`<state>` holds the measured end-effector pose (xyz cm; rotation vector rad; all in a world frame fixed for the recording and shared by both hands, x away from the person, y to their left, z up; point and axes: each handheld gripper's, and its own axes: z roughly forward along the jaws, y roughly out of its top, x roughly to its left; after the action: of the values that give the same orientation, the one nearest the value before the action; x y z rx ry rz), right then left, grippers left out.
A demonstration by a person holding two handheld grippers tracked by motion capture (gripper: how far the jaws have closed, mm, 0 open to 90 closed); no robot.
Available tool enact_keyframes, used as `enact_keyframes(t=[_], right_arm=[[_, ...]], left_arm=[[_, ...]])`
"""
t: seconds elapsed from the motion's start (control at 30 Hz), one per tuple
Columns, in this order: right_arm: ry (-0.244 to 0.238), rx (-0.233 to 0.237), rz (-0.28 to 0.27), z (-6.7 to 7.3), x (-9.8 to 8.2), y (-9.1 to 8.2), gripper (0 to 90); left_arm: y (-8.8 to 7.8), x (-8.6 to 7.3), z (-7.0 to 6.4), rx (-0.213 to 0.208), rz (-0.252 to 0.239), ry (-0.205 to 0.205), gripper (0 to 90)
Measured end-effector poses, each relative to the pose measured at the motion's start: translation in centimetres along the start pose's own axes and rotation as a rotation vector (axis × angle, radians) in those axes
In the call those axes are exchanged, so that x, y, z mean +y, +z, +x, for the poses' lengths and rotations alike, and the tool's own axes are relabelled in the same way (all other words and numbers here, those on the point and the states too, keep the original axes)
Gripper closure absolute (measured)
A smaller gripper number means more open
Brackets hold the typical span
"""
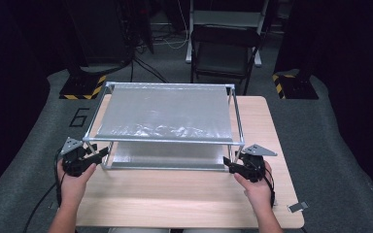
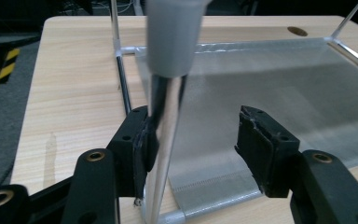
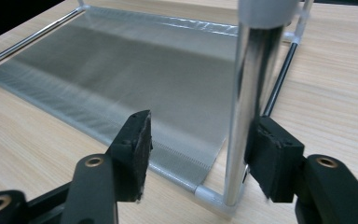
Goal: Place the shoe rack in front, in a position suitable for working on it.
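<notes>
Floor mat (image 1: 39,145) carries a "6" (image 1: 79,117), far-left of the table (image 1: 175,204). Two-tier metal rack (image 1: 165,116) stands mid-table. Left gripper (image 1: 97,154) at its near-left post (image 2: 165,154): jaws spread, post against one pad. Right gripper (image 1: 230,162) at near-right post (image 3: 244,116): jaws spread, post beside one pad.

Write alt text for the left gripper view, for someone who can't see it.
The left gripper straddles a shiny upright metal post of a two-tier rack: one black pad touches the post, the other stands well clear. Behind lies the rack's grey fabric lower shelf on a light wooden table.
</notes>
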<state>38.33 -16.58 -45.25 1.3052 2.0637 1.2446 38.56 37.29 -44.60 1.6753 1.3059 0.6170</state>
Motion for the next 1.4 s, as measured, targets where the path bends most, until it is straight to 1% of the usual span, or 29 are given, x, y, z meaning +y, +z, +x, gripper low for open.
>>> enact_keyframes(t=[0.07,0.1,0.2,0.27,0.37,0.47,0.6,0.73,0.77,0.87,0.9,0.93,1.03,1.07,1.1,1.13,1.17,1.2,1.23,1.27,1.3,1.4], right_arm=[[-0.010,-0.010,0.000,0.2,0.0,0.0,40.6],[-0.002,-0.015,0.000,0.4,0.0,0.0,40.4],[-0.004,-0.018,-0.006,0.5,-0.1,0.0,39.7],[-0.014,-0.019,-0.005,0.6,-0.2,0.0,39.2],[-0.005,-0.022,-0.009,0.9,-0.2,0.0,38.8],[-0.008,-0.015,-0.012,1.1,-0.4,-0.1,38.6],[0.004,-0.012,-0.015,1.3,-0.7,-0.3,38.5],[-0.010,-0.008,-0.014,1.6,-0.8,-0.4,38.0],[-0.002,-0.006,-0.014,1.8,-0.9,-0.5,38.0],[-0.005,-0.001,-0.020,2.0,-1.0,-0.6,38.0],[-0.015,0.007,-0.015,2.2,-1.1,-0.8,37.8],[-0.005,0.009,-0.017,2.3,-1.2,-0.8,37.5],[-0.014,0.012,-0.016,2.8,-1.4,-1.0,37.2],[-0.018,0.019,-0.016,2.9,-1.5,-1.1,37.0],[-0.020,0.020,-0.016,3.0,-1.6,-1.2,37.1],[-0.026,0.020,-0.013,3.1,-1.7,-1.2,37.0],[-0.023,0.018,-0.017,3.2,-1.8,-1.3,37.0],[-0.022,0.027,-0.018,3.3,-1.9,-1.4,37.0],[-0.024,0.028,-0.022,3.4,-2.0,-1.5,37.0],[-0.030,0.031,-0.023,3.5,-2.2,-1.5,37.0],[-0.023,0.038,-0.023,3.6,-2.3,-1.6,37.0],[-0.023,0.049,-0.020,3.8,-2.8,-1.7,37.2]], left_arm=[[0.0,0.0,0.0,0.005,0.000,0.002,44.6],[0.0,0.0,0.0,0.005,-0.001,0.001,44.5],[-0.1,-0.1,0.0,0.004,0.001,0.005,44.2],[-0.2,-0.1,0.0,0.004,-0.001,0.003,43.9],[-0.2,-0.2,0.0,0.010,-0.008,0.000,43.3],[-0.2,-0.2,0.0,0.009,-0.006,-0.001,43.0],[-0.4,-0.3,0.1,0.012,-0.007,0.002,42.5],[-0.6,-0.4,0.2,0.010,-0.007,0.001,42.2],[-0.6,-0.5,0.2,0.011,-0.010,0.001,42.2],[-0.7,-0.5,0.3,0.011,-0.009,0.000,42.2],[-0.8,-0.6,0.4,0.012,-0.012,-0.001,42.2],[-0.9,-0.6,0.4,0.013,-0.012,-0.002,42.2],[-1.0,-0.7,0.5,0.019,-0.013,-0.004,42.2],[-1.0,-0.7,0.5,0.025,-0.021,-0.005,42.1],[-1.1,-0.7,0.6,0.022,-0.011,-0.003,42.0],[-1.1,-0.7,0.6,0.021,-0.010,-0.003,41.9],[-1.2,-0.8,0.7,0.023,-0.013,-0.004,41.9],[-1.2,-0.8,0.7,0.025,-0.014,-0.004,41.9],[-1.2,-0.9,0.7,0.033,-0.025,-0.006,41.9],[-1.3,-0.8,0.8,0.024,-0.012,-0.005,41.9],[-1.4,-0.8,0.8,0.024,-0.012,-0.006,41.9],[-1.5,-0.9,0.9,0.025,-0.011,-0.006,41.9]])
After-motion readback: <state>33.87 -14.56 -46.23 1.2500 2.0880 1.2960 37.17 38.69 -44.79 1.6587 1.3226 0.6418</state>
